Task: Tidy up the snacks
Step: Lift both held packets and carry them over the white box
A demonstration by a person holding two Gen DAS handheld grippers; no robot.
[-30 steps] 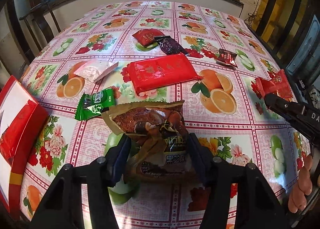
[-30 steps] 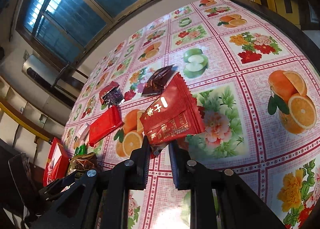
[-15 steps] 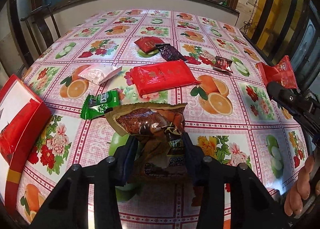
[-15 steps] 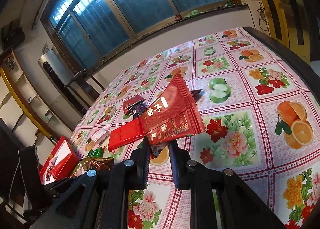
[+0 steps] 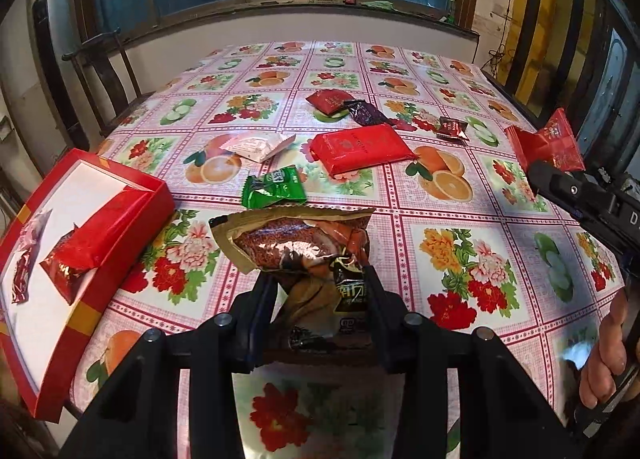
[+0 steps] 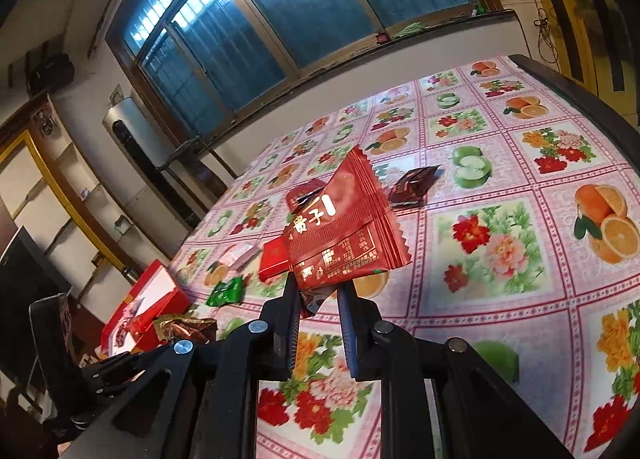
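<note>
My left gripper (image 5: pixel 316 295) is shut on the lower half of a brown and gold snack bag (image 5: pixel 296 247), which is crumpled between the pads and held above the flowered tablecloth. An open red box (image 5: pixel 120 211) with red packets inside lies to its left. My right gripper (image 6: pixel 318 299) is shut on the bottom corner of a red snack packet (image 6: pixel 344 227) held upright over the table. That packet (image 5: pixel 548 145) also shows at the right edge of the left wrist view.
Loose snacks lie on the table: a green packet (image 5: pixel 274 189), a white packet (image 5: pixel 256 147), a large flat red pack (image 5: pixel 360 147), a small red packet (image 5: pixel 330 101) and two dark ones behind. A chair (image 5: pixel 100 71) stands at the far left. A hand (image 5: pixel 604 359) shows bottom right.
The left jaws closed on the brown bag and lifted it, drawing back so the red box came further into view. The right gripper rose and tilted upward with its red packet.
</note>
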